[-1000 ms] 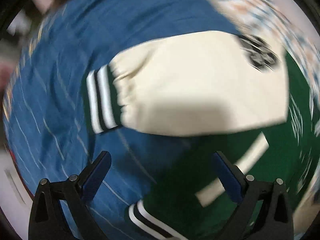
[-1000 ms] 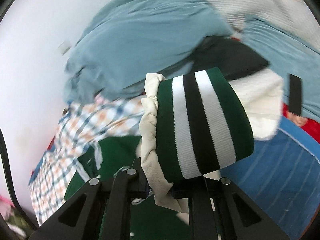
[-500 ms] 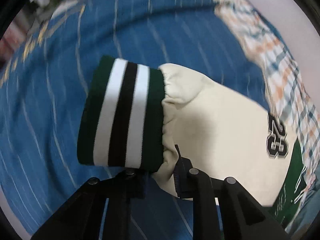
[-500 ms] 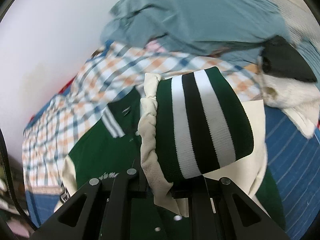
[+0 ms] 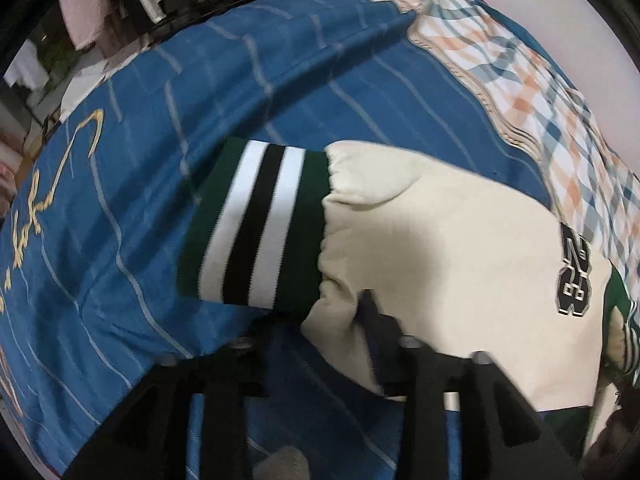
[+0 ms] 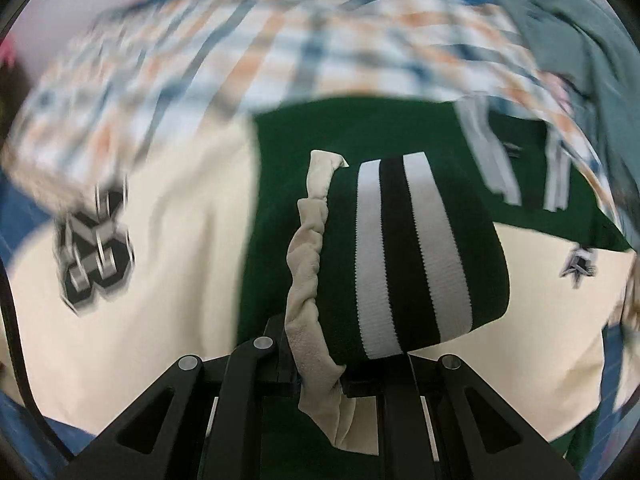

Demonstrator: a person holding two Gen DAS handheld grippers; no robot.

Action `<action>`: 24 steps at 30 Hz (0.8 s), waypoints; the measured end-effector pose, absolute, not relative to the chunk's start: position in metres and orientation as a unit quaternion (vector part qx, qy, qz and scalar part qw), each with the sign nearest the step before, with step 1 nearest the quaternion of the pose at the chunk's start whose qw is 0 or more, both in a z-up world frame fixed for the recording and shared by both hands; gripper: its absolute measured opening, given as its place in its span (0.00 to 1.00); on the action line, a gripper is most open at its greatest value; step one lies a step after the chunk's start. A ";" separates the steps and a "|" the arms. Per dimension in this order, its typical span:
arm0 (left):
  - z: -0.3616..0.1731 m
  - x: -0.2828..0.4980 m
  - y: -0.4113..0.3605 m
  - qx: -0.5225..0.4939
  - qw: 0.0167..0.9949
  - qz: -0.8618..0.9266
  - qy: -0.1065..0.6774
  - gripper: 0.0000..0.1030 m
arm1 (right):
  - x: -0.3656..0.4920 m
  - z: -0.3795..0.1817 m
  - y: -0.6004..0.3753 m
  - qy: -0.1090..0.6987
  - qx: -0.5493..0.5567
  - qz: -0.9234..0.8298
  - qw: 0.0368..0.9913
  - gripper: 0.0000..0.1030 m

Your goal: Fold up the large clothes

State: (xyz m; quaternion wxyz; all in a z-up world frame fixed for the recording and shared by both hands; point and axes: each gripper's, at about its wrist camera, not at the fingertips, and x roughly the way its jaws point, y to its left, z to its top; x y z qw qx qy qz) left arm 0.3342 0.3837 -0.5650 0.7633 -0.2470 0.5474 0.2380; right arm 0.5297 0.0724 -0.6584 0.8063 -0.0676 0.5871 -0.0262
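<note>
A green varsity jacket with cream sleeves lies on a blue bedspread (image 5: pixel 160 160). In the left wrist view one cream sleeve (image 5: pixel 460 260) with a "23" patch (image 5: pixel 574 276) stretches leftward, and its green, white and black striped cuff (image 5: pixel 256 224) rests flat on the spread. My left gripper (image 5: pixel 316 316) stands just below the cuff seam. Its jaws are opening, with the sleeve's edge lying loose between them. My right gripper (image 6: pixel 340 376) is shut on the other sleeve's striped cuff (image 6: pixel 412 256) and holds it over the green jacket body (image 6: pixel 320 128).
A plaid orange, blue and white cloth (image 5: pixel 540 80) lies beyond the jacket, also visible in the right wrist view as plaid cloth (image 6: pixel 280 40). A grey-blue garment (image 6: pixel 580 20) is piled at the far right. Room clutter shows past the bed's top left edge.
My left gripper came to the sleeve, shut on it by the cuff, and now has its jaws apart again. My right gripper swung with its cuff from the clothes pile down over the jacket.
</note>
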 end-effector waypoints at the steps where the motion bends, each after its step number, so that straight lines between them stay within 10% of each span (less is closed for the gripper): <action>1: -0.568 0.331 0.385 -0.255 0.762 0.239 0.546 0.71 | 0.528 -0.668 0.085 0.587 -0.092 -0.021 0.804 0.14; 13: -0.574 0.305 0.383 -0.280 0.749 0.281 0.531 0.82 | 0.473 -0.665 0.134 0.588 -0.195 0.114 0.776 0.21; 18: -0.565 0.308 0.378 -0.279 0.756 0.291 0.516 0.80 | 0.448 -0.631 0.095 0.613 -0.041 0.152 0.775 0.61; 21: -0.565 0.311 0.381 -0.300 0.751 0.282 0.515 0.26 | 0.426 -0.604 0.052 0.604 0.078 0.146 0.779 0.61; 24: -0.553 0.317 0.379 -0.296 0.760 0.283 0.504 0.16 | 0.408 -0.599 0.011 0.605 0.148 0.101 0.776 0.62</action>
